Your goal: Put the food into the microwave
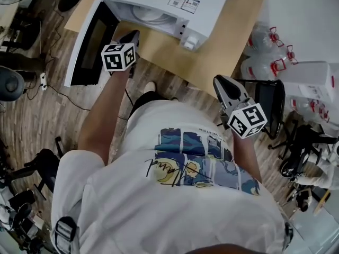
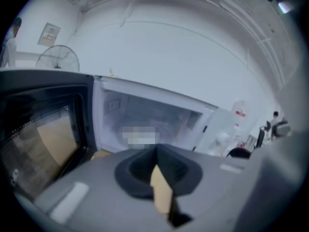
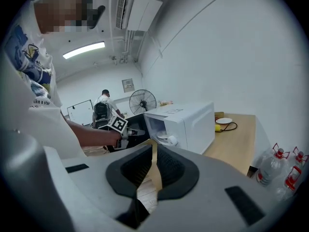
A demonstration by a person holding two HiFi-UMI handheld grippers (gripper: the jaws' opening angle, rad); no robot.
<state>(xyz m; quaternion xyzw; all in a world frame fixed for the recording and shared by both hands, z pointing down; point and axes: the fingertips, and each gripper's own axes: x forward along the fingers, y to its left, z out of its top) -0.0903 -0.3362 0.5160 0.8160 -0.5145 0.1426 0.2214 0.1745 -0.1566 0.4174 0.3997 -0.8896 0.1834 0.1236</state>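
The white microwave [image 1: 175, 4] stands on the wooden table [image 1: 233, 46] with its door [image 1: 90, 41] swung wide to the left. Inside the cavity [image 2: 154, 117] lies a round white plate [image 1: 151, 16]; whether food is on it I cannot tell. My left gripper [image 1: 131, 36] hangs just in front of the open cavity, pointing in, with its jaws shut [image 2: 157, 151] and empty. The right gripper view also catches that gripper [image 3: 142, 131] by the door. My right gripper [image 1: 220, 81] is held back near the table's front edge, its jaws [image 3: 154, 144] apart by a thin slit with nothing between them.
A small white plate [image 3: 223, 121], a yellow thing [image 3: 218, 127] and a black cable lie on the table behind the microwave. Water bottles [image 1: 265, 52] and a black chair [image 1: 267, 105] stand at the right. A fan [image 3: 142, 100] and a person [image 3: 102, 108] are beyond the door.
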